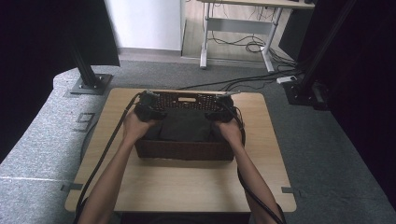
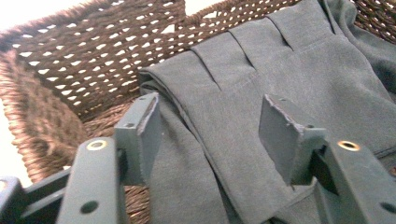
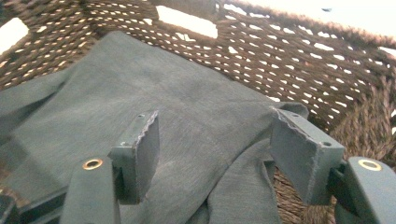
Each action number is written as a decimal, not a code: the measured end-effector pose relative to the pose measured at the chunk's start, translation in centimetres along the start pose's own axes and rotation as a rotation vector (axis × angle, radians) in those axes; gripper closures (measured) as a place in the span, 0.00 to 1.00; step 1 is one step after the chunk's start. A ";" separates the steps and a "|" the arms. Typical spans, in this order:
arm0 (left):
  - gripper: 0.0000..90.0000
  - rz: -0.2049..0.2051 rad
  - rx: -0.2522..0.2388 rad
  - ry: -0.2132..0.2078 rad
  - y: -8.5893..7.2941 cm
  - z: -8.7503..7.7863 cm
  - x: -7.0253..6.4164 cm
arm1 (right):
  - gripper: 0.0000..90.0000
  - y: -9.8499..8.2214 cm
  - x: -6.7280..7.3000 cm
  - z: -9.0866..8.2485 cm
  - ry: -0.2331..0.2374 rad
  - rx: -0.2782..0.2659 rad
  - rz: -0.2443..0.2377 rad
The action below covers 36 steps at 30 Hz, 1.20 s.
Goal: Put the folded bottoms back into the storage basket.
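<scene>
A: How far is the work, do you think?

B: I judge it is almost finished. The folded grey garment (image 1: 184, 125) lies inside the wicker basket (image 1: 185, 150), flat on its bottom, and it covers most of the floor of the basket. The basket itself stands in the middle of the table (image 1: 187, 184).

A: And the grippers, do they hold the cloth?

B: No. The left gripper (image 2: 210, 135) has its jaws apart, and the pleated corner of the garment lies between them, but the pads do not press on it. The right gripper (image 3: 215, 154) is the same: jaws apart, with a fold of the cloth under the gap and not pinched.

A: Where are they relative to the basket?

B: Both are inside it, near the far wall. In the high view the left gripper (image 1: 148, 108) is at the far left corner of the basket and the right gripper (image 1: 220, 111) at the far right corner, each just above one end of the garment.

A: So what is left?

B: Probably only to lift both hands out of the basket. The cloth looks a little wrinkled near the right wall, so maybe a small smoothing.
</scene>
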<state>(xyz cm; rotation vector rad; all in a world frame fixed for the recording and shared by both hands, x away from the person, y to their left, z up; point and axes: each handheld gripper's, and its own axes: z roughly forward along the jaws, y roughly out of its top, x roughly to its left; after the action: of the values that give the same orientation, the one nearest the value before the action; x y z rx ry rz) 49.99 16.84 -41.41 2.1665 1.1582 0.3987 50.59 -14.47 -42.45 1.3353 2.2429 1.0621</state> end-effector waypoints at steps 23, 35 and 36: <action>0.10 0.056 -0.112 -0.088 -2.4 -4.3 -0.8 | 0.09 -1.9 0.8 -4.6 0.078 -0.074 -0.122; 0.01 0.104 -0.157 -0.070 -4.7 -7.0 -1.5 | 0.00 -4.0 1.0 -7.8 0.062 -0.092 -0.184; 0.00 0.104 -0.167 -0.070 -4.9 -7.2 -1.6 | 0.00 -4.2 1.0 -8.0 0.062 -0.095 -0.186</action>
<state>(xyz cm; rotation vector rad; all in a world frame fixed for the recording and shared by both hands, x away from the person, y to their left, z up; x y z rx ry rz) 42.13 20.37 -39.20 2.0833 0.9425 0.4454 42.68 -18.30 -40.03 1.0465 2.2778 1.1404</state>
